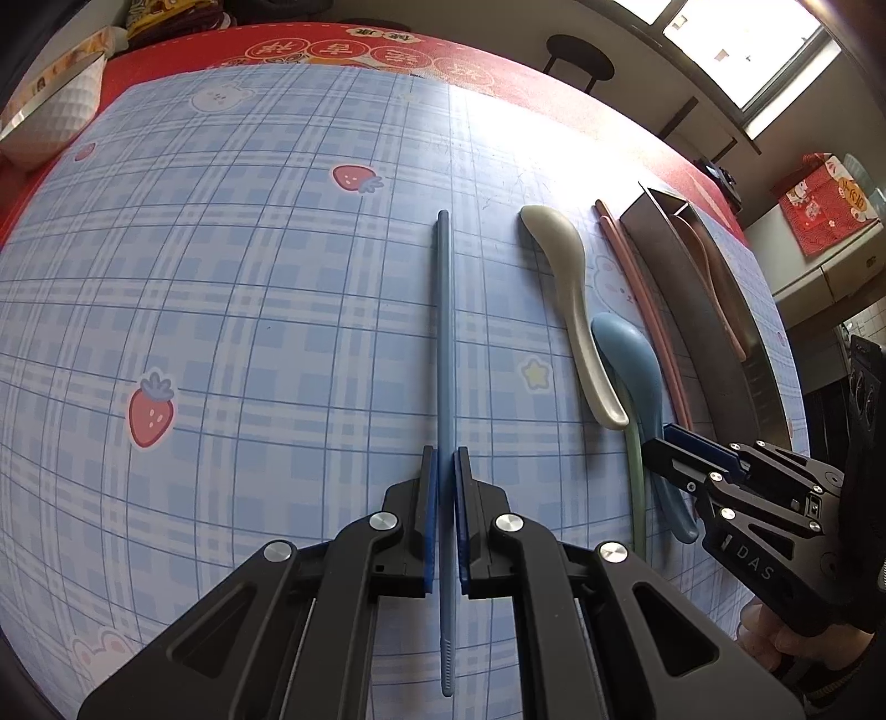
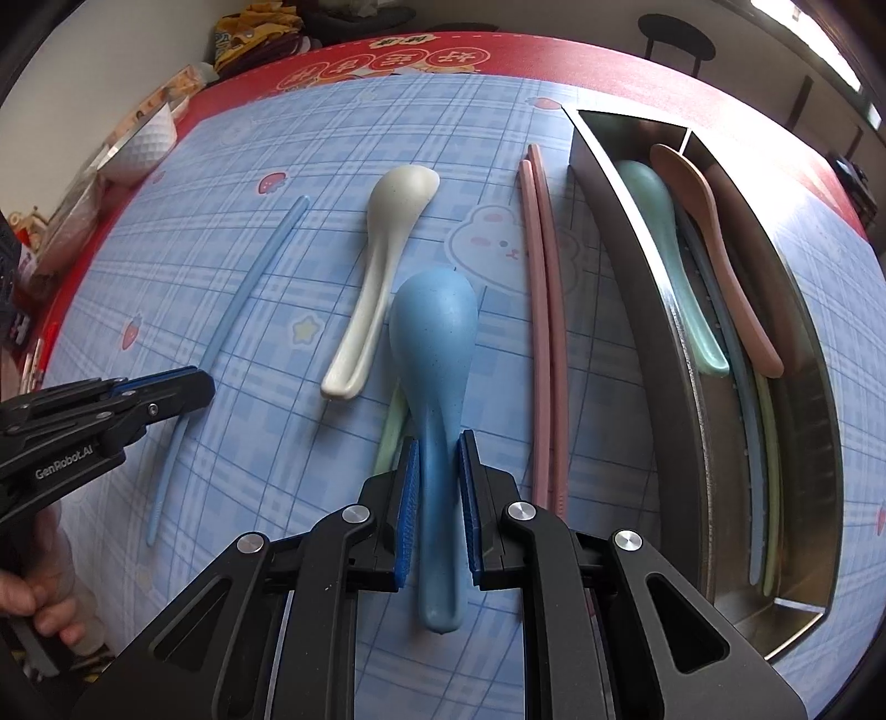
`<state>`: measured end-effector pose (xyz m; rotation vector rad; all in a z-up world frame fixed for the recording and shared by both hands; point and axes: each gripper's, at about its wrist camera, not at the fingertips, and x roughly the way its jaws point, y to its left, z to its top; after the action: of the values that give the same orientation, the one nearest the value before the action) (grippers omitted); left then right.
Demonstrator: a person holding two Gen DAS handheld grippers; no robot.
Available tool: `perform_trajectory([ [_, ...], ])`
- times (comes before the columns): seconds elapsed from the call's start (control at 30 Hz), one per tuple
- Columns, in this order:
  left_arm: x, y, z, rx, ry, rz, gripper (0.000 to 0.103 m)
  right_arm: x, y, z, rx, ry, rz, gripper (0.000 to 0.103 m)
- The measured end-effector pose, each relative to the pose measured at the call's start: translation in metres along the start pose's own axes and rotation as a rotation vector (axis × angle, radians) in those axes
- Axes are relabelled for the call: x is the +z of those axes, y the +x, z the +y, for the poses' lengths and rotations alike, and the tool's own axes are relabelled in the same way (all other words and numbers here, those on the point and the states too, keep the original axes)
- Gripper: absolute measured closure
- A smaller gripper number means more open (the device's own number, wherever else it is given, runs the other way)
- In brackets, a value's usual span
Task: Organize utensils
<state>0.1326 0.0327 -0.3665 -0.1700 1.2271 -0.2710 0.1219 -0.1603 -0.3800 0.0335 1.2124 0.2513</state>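
Observation:
In the left wrist view my left gripper [image 1: 446, 459] is shut on a blue chopstick [image 1: 443, 310] that runs straight ahead over the plaid mat. My right gripper [image 2: 437, 443] is shut on the handle of a blue spoon [image 2: 432, 321], bowl pointing away. A green chopstick [image 2: 390, 426] lies partly under that spoon. A white spoon [image 2: 382, 249] lies just left of it, and two pink chopsticks [image 2: 545, 310] lie to the right. The metal tray [image 2: 626, 210] at the right holds a teal spoon [image 2: 659, 221], a pink spoon [image 2: 714, 238] and some chopsticks [image 2: 747, 443].
A white bowl [image 2: 144, 144] stands at the mat's far left corner on the red tablecloth [image 2: 498, 50]. Snack bags [image 2: 255, 33] sit behind it. A dark stool [image 1: 578, 58] stands beyond the table. A hand [image 2: 33, 598] holds the left gripper's handle.

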Motion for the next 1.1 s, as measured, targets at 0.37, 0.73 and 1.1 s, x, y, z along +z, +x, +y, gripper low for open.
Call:
perform_trajectory([
  [0.37, 0.001, 0.004, -0.014, 0.031, 0.030, -0.006, 0.088, 0.009, 0.002, -0.016, 0.100, 0.081, 0.075, 0.088],
  [0.73, 0.011, 0.012, -0.023, 0.002, 0.047, 0.025, 0.073, 0.007, 0.001, -0.010, 0.079, 0.050, 0.062, 0.088],
  [1.1, 0.018, 0.017, -0.032, 0.142, 0.104, -0.006, 0.096, 0.008, 0.001, -0.022, 0.127, 0.099, 0.073, 0.088],
])
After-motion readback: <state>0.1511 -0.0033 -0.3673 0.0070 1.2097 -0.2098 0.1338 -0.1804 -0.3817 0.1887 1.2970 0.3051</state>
